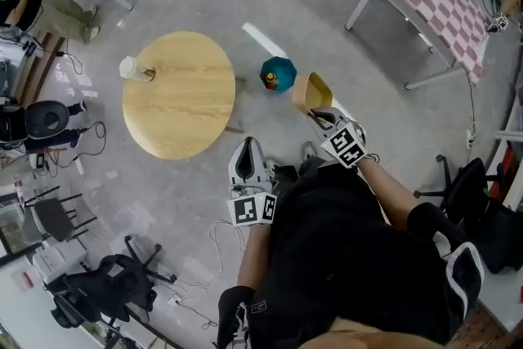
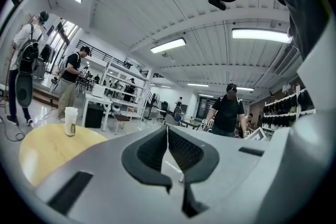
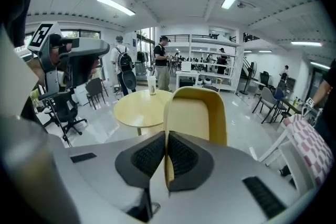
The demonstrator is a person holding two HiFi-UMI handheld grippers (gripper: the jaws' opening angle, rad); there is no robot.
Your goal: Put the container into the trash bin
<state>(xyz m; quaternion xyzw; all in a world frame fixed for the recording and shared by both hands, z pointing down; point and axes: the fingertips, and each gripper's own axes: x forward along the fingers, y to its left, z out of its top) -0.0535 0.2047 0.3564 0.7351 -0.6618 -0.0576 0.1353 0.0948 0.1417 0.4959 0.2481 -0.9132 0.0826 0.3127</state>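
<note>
Pinching one wall of the tan container [image 3: 197,113] between nearly closed jaws, the right hand-held gripper [image 3: 166,150] holds it up off the floor. In the head view it sits just beside the teal bin [image 1: 278,74]. The left hand-held gripper [image 2: 168,140] has its jaws pressed together on nothing. A cup [image 1: 131,68] stands on the round wooden worktop [image 1: 184,98] – well apart from both.

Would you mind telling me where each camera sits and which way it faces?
Head view: on the person's head, looking steeply down at the round table; torso, arms, left hand-held gripper, right hand-held gripper.
Left gripper view: along its shut, empty jaws, across the room.
Right gripper view: along jaws pinching the yellow container.
All share the table's cup.
</note>
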